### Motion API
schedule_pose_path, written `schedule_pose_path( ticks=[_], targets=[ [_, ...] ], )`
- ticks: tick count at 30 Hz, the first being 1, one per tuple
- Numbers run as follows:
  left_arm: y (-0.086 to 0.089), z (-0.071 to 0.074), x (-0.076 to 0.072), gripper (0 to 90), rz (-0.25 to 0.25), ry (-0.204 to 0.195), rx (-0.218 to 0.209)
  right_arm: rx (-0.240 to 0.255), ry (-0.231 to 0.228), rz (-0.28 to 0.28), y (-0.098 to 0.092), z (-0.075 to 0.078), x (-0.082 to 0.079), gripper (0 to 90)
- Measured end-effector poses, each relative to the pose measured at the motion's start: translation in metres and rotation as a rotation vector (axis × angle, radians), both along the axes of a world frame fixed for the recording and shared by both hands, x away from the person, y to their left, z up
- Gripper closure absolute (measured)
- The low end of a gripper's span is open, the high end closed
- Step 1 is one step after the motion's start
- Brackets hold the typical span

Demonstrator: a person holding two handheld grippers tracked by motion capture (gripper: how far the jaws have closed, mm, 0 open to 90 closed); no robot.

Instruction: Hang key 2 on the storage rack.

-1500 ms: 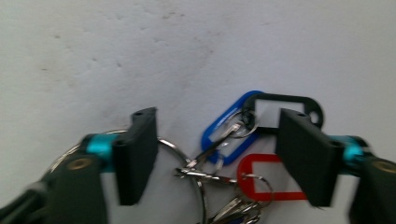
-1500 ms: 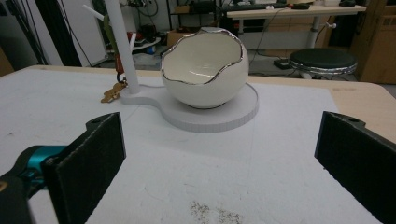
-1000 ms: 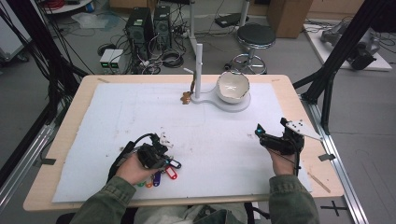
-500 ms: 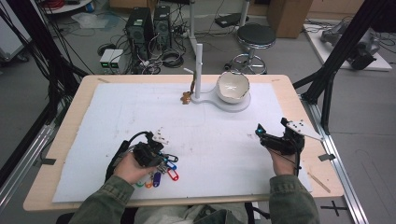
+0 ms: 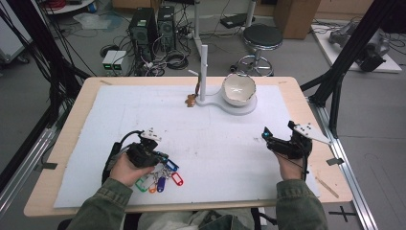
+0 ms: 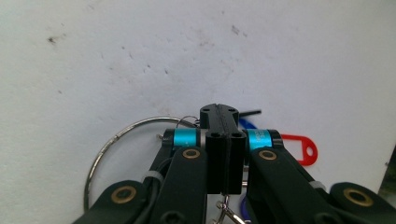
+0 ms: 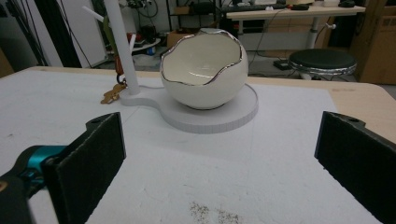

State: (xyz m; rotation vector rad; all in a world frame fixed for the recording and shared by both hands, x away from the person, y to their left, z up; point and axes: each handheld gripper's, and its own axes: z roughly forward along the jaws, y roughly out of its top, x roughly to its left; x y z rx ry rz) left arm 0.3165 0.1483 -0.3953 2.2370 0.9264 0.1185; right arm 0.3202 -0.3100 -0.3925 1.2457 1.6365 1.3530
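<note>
A person sits at a wooden tabletop (image 5: 306,103) covered by a white mat (image 5: 215,143), holding a gripper in each hand. The landmark here is the egg-shaped white bowl (image 5: 238,89) with a jagged, silver-edged rim, which sits on a flat white stand (image 5: 242,106) at the far middle of the mat. A thin white post (image 5: 204,69) rises from the stand just left of the bowl, and a small brown trinket (image 5: 191,100) lies at the foot of that post.

The left gripper (image 5: 158,157) is well in front of the bowl and to its left, close to the person's edge of the mat. Its jaws are pressed together, pinching a bunch of keys (image 5: 160,176): a large wire ring (image 6: 109,149) carrying coloured plastic tags. In the left gripper view, the closed jaws meet over the ring's wire, with a red tag (image 6: 299,149) and a blue tag (image 6: 247,123) showing beside them. In the high view the tags, green, orange, purple, blue and red, fan out on the mat just under the left gripper, toward the person.

The right gripper (image 5: 276,136) is in front of the bowl and to its right, well apart from the key bunch. Its jaws are spread wide with nothing between them. In the right gripper view the two black pads (image 7: 88,158) frame the bowl (image 7: 204,70), which stands farther off on its stand.
</note>
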Motion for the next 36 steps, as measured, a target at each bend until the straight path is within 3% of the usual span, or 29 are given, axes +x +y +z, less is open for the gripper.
schedule_pose_path(
  ticks=[9, 36],
  targets=[
    [0.010, 0.007, 0.001, 89.9, 0.027, 0.003, -0.066, 0.000, -0.001, -0.001, 0.000, 0.000, 0.000, 0.8],
    [0.026, 0.038, 0.000, 89.8, 0.066, -0.084, -0.136, -0.003, 0.001, -0.002, 0.001, 0.000, -0.001, 0.8]
  ],
)
